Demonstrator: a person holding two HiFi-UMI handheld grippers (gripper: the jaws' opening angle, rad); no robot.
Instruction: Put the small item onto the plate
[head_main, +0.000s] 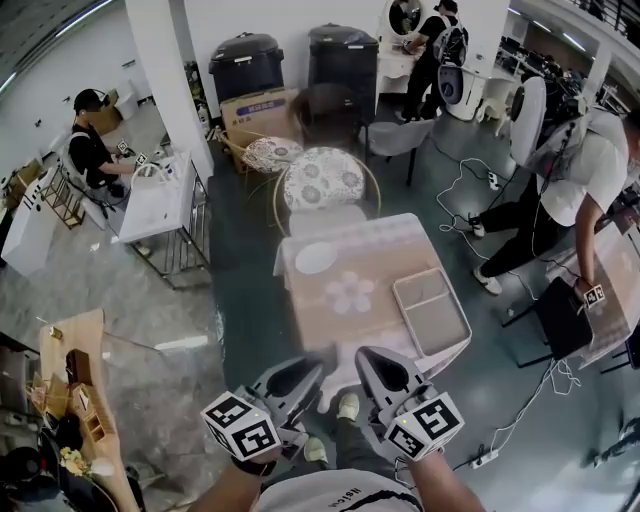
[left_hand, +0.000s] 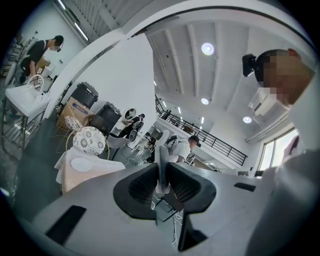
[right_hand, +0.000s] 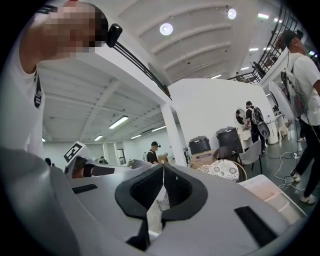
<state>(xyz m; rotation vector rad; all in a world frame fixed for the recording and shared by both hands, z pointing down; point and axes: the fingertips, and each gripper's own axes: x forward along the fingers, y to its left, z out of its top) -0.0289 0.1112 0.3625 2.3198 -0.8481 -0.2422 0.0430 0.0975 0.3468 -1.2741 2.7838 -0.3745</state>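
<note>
A white plate (head_main: 316, 257) lies bare at the far left of the cloth-covered table (head_main: 385, 245); the left gripper view also shows this plate (left_hand: 81, 164). My left gripper (head_main: 312, 365) hangs over the near table edge, level and pointing outward. In its own view my left gripper (left_hand: 161, 167) is shut on a thin pale-grey small item (left_hand: 161, 159) that fills the gap and sticks out past the tips. Beside it my right gripper (head_main: 365, 352) is shut; in its own view the right gripper (right_hand: 163, 167) has its tips touching and nothing held.
A shallow tray (head_main: 435, 320) sits on the table's right side. Two patterned round chairs (head_main: 322, 178) stand behind the table, with black bins (head_main: 246, 62) further back. A person in white (head_main: 585, 180) stands at the right. Cables (head_main: 455, 215) trail on the floor.
</note>
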